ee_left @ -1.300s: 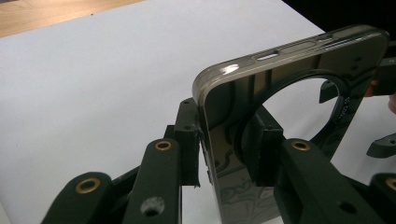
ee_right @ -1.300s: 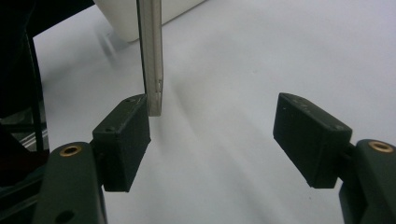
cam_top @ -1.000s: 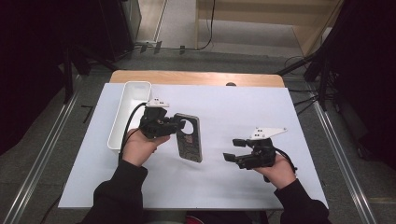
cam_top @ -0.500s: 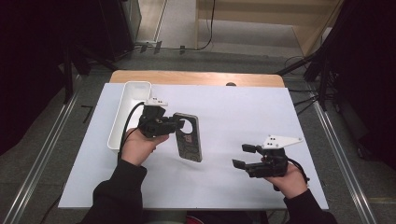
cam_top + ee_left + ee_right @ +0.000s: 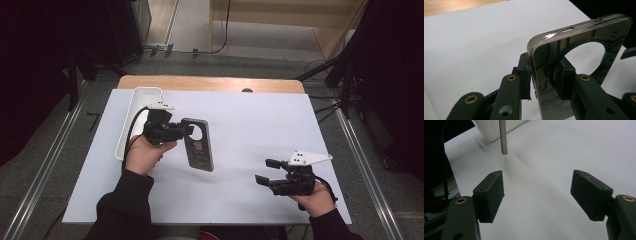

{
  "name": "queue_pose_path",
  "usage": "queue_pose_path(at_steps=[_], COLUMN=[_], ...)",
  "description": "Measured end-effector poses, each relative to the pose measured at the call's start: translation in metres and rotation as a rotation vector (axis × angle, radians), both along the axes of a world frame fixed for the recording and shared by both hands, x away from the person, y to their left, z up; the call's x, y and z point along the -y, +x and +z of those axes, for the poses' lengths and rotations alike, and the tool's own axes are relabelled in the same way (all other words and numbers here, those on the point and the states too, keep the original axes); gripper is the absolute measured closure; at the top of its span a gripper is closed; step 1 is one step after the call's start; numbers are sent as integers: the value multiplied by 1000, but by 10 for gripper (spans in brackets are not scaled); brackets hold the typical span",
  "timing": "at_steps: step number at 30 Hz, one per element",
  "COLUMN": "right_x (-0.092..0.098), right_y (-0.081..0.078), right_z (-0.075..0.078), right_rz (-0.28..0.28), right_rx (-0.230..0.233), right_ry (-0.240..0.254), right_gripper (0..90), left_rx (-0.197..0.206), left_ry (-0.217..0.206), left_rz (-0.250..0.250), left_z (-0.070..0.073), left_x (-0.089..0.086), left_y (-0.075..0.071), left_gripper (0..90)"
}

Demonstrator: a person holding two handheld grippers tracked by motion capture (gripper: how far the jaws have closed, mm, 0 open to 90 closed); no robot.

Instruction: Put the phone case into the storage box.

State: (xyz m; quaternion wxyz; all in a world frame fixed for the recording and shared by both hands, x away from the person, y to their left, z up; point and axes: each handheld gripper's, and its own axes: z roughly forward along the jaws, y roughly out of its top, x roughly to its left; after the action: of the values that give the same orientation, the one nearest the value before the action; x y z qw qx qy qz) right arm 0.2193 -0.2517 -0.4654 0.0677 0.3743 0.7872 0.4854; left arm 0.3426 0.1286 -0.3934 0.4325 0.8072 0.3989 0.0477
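nearest the person, the right gripper (image 5: 264, 171) hangs over the bare white table cover (image 5: 260, 120) at its right side, its jaws spread apart with nothing between them. further in and to the left, the left gripper (image 5: 186, 131) is clamped on the upper end of a dark phone case (image 5: 198, 145), one pad poking through its round camera cutout. the case slants above the cover. beyond the left hand (image 5: 142, 155), a white tray (image 5: 142, 95) lies along the cover's left edge.
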Motion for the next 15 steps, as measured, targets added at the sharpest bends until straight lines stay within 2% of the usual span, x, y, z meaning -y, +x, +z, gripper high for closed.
queue_pose_path(at_steps=[4,9,11,15], right_x=[-1,-2,-2,2], right_y=[1,3,3,4], right_z=[-1,2,3,1], right_rz=[-6,-18,-16,-33], right_rx=[-1,7,9,3], right_ry=[-3,21,16,15], right_gripper=[257,257,257,257], left_rx=[-1,-3,16,10], left_ry=[30,36,50,63], left_rz=[3,15,20,13], left_z=[2,9,14,19], left_x=[-2,-10,-12,-15], left_y=[0,2,0,1], left_gripper=[693,693,693,693])
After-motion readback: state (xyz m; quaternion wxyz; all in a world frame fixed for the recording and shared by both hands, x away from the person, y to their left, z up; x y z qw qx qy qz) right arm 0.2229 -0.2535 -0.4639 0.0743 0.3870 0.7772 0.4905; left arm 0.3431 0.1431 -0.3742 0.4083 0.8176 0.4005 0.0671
